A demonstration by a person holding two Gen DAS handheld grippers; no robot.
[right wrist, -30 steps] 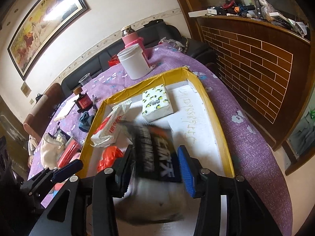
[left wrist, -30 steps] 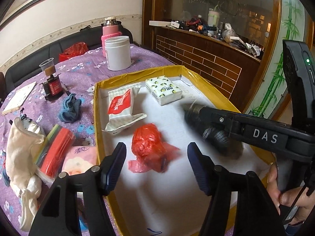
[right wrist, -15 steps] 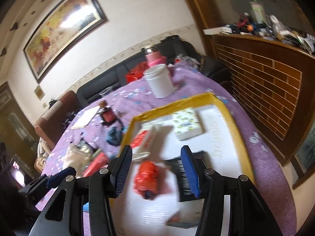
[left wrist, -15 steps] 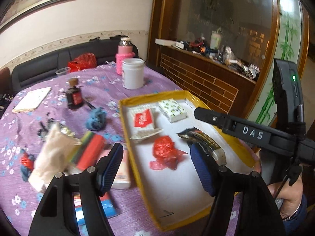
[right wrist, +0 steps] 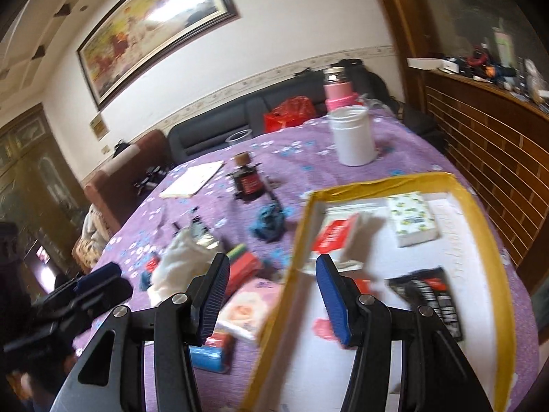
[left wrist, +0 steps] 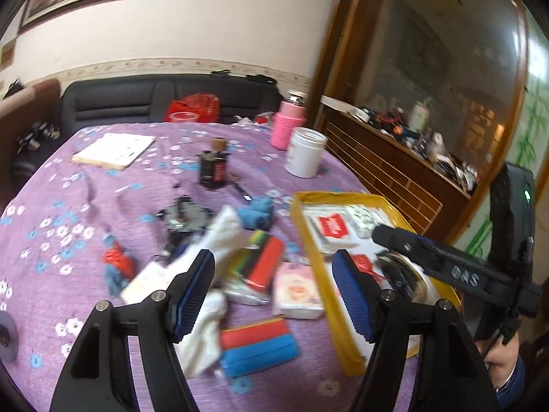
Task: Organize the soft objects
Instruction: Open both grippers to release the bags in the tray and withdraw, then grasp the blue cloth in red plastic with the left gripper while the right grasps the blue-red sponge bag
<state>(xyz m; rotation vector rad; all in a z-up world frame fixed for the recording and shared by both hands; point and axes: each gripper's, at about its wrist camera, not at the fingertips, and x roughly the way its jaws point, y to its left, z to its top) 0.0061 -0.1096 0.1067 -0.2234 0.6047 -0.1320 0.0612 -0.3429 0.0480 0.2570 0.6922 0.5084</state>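
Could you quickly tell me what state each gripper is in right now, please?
Left gripper: open, holding nothing.
Right gripper: open, holding nothing.

Probably a home living room: framed painting (right wrist: 151, 24), black sofa (left wrist: 154, 101), cloth-covered table (left wrist: 68, 213).

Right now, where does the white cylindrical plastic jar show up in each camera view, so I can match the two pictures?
Left wrist view: the white cylindrical plastic jar stands upper centre-right, on the purple floral tablecloth.
Right wrist view: the jar stands upper right of centre, beyond the yellow-rimmed tray.
Shared landmark: the pink-sleeved flask just behind it.
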